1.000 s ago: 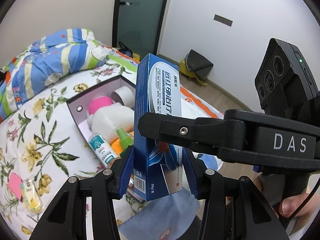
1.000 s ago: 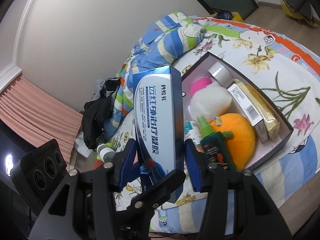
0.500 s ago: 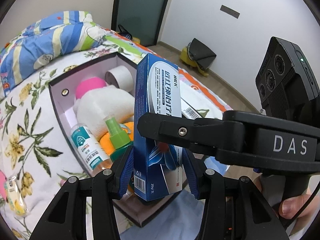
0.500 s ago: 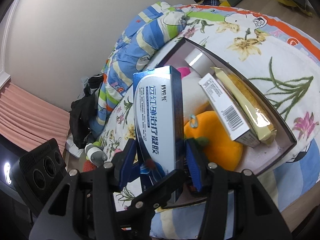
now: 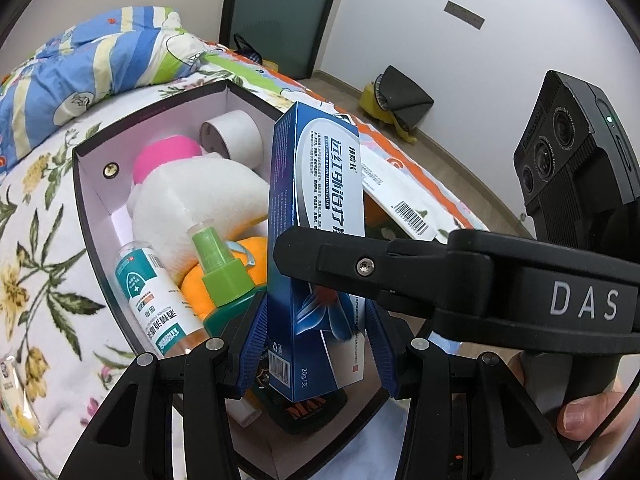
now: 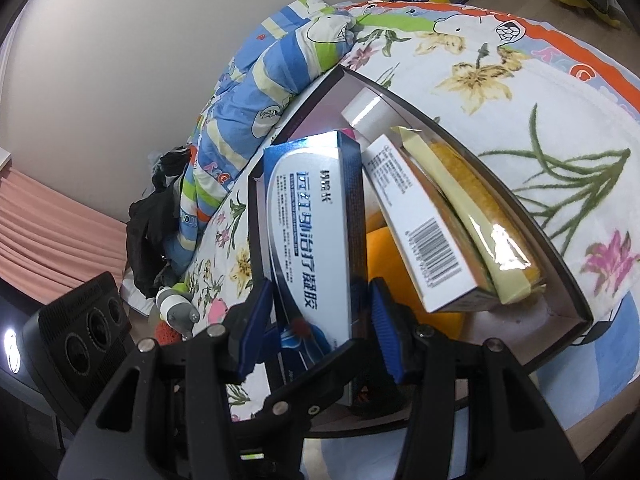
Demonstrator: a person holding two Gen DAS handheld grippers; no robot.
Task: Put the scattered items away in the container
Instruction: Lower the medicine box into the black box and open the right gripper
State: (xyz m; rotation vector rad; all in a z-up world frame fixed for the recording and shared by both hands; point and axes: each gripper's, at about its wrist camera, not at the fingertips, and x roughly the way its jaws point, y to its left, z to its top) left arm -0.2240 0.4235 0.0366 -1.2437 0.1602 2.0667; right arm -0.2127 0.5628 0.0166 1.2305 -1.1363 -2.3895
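A tall blue and white medicine box [image 5: 316,216] stands upright between both grippers, over the open dark container [image 5: 86,184] on the bed. My left gripper [image 5: 316,344] is around its lower end; its blue pads look slightly apart from the box sides. My right gripper crosses in front as a black arm [image 5: 460,280]. In the right wrist view the box [image 6: 316,240] sits between the right gripper's [image 6: 316,336] blue pads, with a small gap on the right side. Whether either gripper clamps the box is unclear.
The container holds a white plush [image 5: 192,200], pink ball [image 5: 166,156], tape roll [image 5: 232,136], sanitiser bottle [image 5: 156,296], green spray bottle [image 5: 220,272], orange plush [image 6: 384,264], white carton [image 6: 420,232] and yellow packet [image 6: 472,208]. A small sachet [image 5: 16,408] lies on the floral sheet. A striped quilt [image 5: 80,56] is behind.
Both grippers and the blue box have moved forward over the container and closer to its contents. The box stays upright between the fingers.
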